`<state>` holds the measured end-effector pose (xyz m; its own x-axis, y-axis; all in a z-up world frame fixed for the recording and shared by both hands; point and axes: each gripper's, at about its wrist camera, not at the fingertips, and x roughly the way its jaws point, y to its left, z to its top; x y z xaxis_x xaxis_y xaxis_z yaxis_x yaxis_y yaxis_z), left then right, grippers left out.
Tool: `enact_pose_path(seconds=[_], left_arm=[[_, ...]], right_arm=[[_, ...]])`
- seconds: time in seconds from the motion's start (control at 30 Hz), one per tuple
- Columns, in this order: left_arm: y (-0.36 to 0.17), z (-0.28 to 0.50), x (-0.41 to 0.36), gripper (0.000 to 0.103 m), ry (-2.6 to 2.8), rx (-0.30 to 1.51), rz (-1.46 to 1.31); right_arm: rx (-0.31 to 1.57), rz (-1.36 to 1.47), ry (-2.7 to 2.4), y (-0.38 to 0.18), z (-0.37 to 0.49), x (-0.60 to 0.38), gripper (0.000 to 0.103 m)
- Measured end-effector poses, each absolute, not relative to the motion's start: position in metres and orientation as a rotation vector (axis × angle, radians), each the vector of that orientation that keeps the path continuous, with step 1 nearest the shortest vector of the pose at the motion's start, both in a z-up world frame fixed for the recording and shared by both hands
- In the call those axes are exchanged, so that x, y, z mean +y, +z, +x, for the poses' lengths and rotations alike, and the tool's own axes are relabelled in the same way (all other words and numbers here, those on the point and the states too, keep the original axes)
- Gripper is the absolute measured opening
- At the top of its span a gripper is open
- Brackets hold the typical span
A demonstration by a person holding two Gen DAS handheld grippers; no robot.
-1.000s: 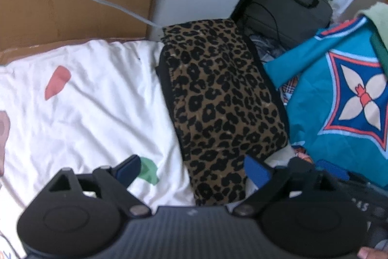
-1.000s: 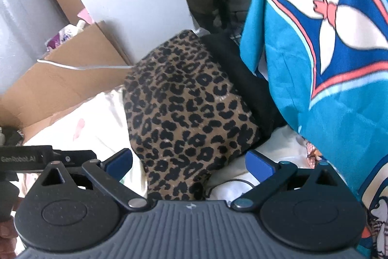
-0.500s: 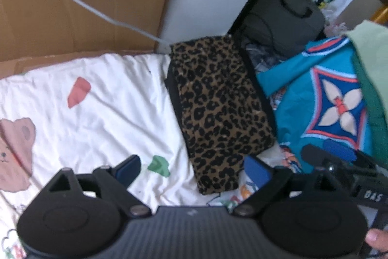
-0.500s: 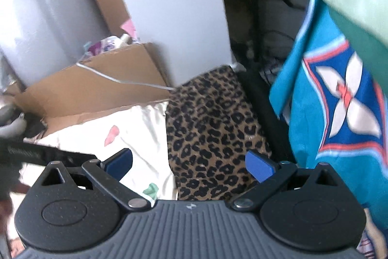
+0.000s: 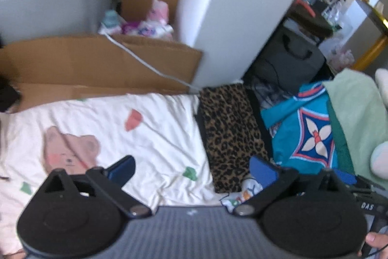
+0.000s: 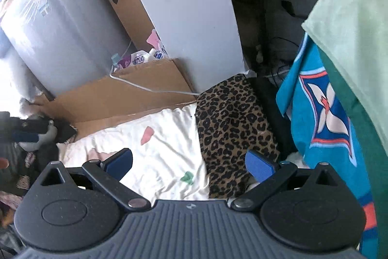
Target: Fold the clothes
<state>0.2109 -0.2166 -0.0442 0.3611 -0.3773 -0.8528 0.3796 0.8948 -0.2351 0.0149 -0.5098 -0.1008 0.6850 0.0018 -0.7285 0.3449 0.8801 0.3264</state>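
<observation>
Showing a bear print hidden from the right wrist view.

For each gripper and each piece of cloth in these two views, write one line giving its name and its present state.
left gripper: open, holding nothing.
right gripper: open, holding nothing.
leopard-print garment: folded into a long strip, lying flat on the sheet.
white printed sheet: spread out, lightly creased.
teal patterned garment: unfolded, draped at the right.
pale green cloth: draped over the teal one.
cardboard: flattened, against the wall.
</observation>
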Motion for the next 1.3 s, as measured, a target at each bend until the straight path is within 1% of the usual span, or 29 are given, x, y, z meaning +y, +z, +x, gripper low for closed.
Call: enact_pose_path(seconds=[0.3, 0.5, 0.6, 0.73, 1.07, 1.27, 1.3], left_arm=[[0.024, 0.181, -0.138, 0.103, -0.335, 1.07, -0.039], [0.053, 0.158, -0.093, 0.103, -0.263, 1.057, -0.032], [0.064, 0.145, -0.082, 0.103, -0.256, 1.045, -0.037], [0.08, 0.123, -0.071, 0.103, -0.271, 1.024, -0.049], [0.112, 0.072, -0.029, 0.103, -0.281, 0.964, -0.104], [0.116, 0.056, -0.003, 0.103, -0.252, 0.943, -0.121], [0.116, 0.053, 0.0, 0.103, -0.248, 0.936, -0.121]], right_arm=[[0.796, 0.497, -0.204, -0.024, -0.015, -0.492, 0.102], [0.793, 0.527, -0.164, 0.031, -0.022, -0.475, 0.102], [0.758, 0.571, -0.113, 0.065, -0.026, -0.46, 0.102], [0.73, 0.554, -0.071, 0.104, -0.029, -0.43, 0.102], [0.74, 0.506, -0.099, 0.158, -0.05, -0.365, 0.102], [0.644, 0.542, -0.07, 0.195, -0.069, -0.327, 0.103], [0.634, 0.521, -0.061, 0.194, -0.07, -0.321, 0.103]])
